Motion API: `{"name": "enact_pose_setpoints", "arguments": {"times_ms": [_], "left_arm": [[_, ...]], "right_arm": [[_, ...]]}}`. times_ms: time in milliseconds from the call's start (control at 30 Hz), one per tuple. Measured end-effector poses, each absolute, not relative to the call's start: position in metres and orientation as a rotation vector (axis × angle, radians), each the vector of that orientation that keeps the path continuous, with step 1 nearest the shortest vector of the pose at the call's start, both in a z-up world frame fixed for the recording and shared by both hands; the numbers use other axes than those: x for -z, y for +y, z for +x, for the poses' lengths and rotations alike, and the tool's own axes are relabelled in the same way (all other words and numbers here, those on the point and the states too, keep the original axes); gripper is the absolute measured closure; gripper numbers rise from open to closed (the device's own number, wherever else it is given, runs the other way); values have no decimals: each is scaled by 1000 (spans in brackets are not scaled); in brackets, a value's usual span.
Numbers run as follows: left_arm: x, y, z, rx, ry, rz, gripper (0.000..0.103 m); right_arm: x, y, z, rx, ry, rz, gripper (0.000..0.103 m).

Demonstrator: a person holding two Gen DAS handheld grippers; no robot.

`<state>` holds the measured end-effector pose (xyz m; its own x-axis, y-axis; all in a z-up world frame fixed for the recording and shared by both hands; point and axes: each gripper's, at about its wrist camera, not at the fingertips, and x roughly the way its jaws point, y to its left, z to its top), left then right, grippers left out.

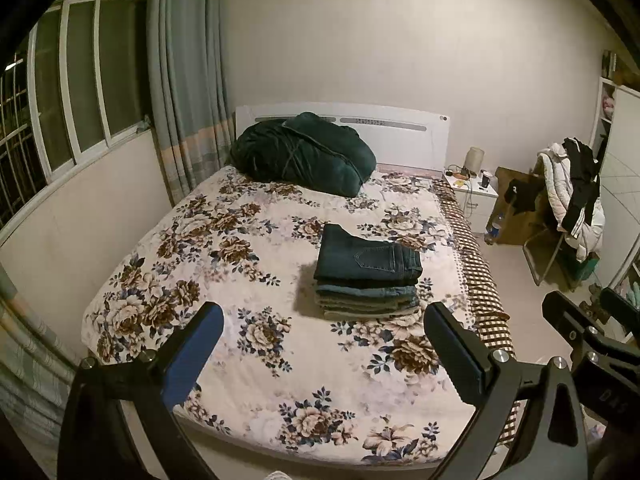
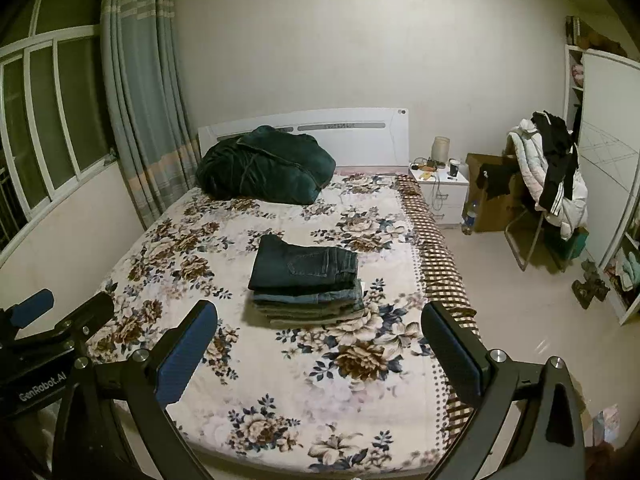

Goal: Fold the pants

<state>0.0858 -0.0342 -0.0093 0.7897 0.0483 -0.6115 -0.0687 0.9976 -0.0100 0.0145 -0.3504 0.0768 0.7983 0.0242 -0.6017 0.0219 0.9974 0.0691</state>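
A stack of several folded jeans (image 1: 368,276) lies on the flowered bedspread (image 1: 248,280), right of the bed's middle; the top pair is dark blue with a back pocket showing. It also shows in the right wrist view (image 2: 308,280). My left gripper (image 1: 324,332) is open and empty, held above the foot of the bed, well short of the stack. My right gripper (image 2: 320,336) is open and empty, beside the left one. The right gripper shows at the right edge of the left wrist view (image 1: 588,320); the left gripper shows at the left edge of the right wrist view (image 2: 60,312).
A dark green bundled blanket (image 1: 304,156) lies at the headboard. A white nightstand (image 1: 470,190) with small items stands right of the bed. A chair draped with clothes (image 1: 572,200) and a cardboard box (image 1: 516,208) stand by the wardrobe. Window and curtain (image 1: 180,80) are on the left.
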Motion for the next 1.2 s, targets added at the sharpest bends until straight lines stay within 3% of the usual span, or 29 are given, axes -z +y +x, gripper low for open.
{"name": "enact_pose_setpoints", "arguments": {"times_ms": [1200], "left_arm": [[7, -39, 83, -70, 659, -29, 1]], "right_arm": [[-70, -362, 10, 33, 645, 68, 0]]}}
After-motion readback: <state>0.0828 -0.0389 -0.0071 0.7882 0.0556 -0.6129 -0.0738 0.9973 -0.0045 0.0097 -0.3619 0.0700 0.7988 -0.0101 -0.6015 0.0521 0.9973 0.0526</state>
